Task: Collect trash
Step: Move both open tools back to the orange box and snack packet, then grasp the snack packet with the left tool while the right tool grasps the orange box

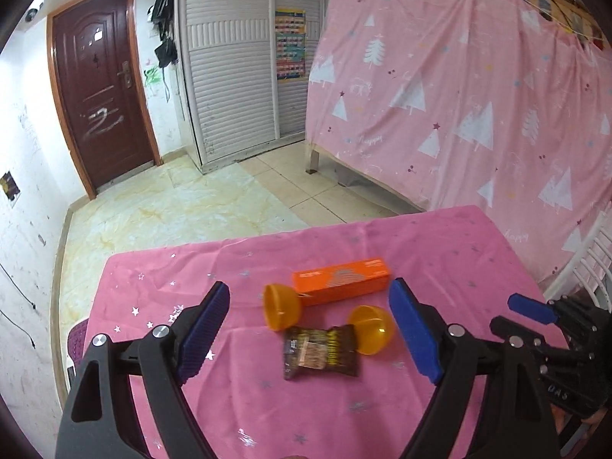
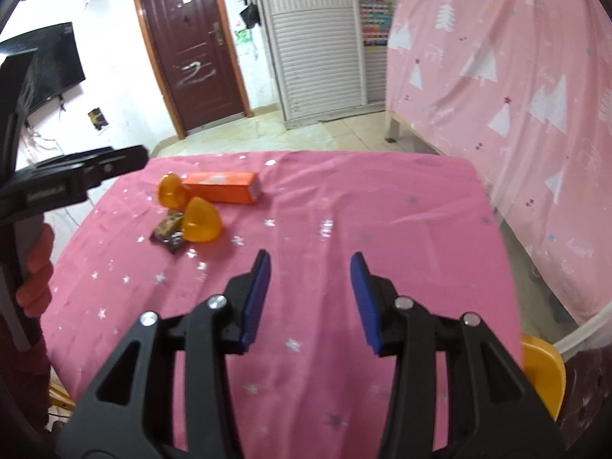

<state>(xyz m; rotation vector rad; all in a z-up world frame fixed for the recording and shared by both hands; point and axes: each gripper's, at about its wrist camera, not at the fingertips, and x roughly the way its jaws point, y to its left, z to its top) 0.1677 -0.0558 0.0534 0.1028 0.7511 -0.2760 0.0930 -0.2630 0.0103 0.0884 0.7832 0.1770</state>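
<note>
Left gripper [image 1: 310, 329] jaws wide, empty, framing the crinkly brown snack wrapper [image 1: 320, 352] at centre frame. Risk: the blue pads nudge the orange translucent plastic half-shells [image 1: 370, 329], which roll off the pink star-print tablecloth [image 1: 267, 401]. Right gripper [image 2: 310, 298] part-open, empty, lower centre.

Pink starry tablecloth [image 1: 267, 401], orange box [image 1: 340, 281], brownish(?) wrapper [image 1: 321, 352].

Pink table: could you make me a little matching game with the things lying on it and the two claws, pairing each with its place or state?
Things:
1. orange box
2. brown snack wrapper
3. left gripper
4. right gripper

States:
A. open, over bare pink tablecloth
B. wide open, framing the trash
C. lies between two orange capsule halves
D. farthest back of the pile

Pairs: 1-D, 2-C, 3-B, 4-A
</note>
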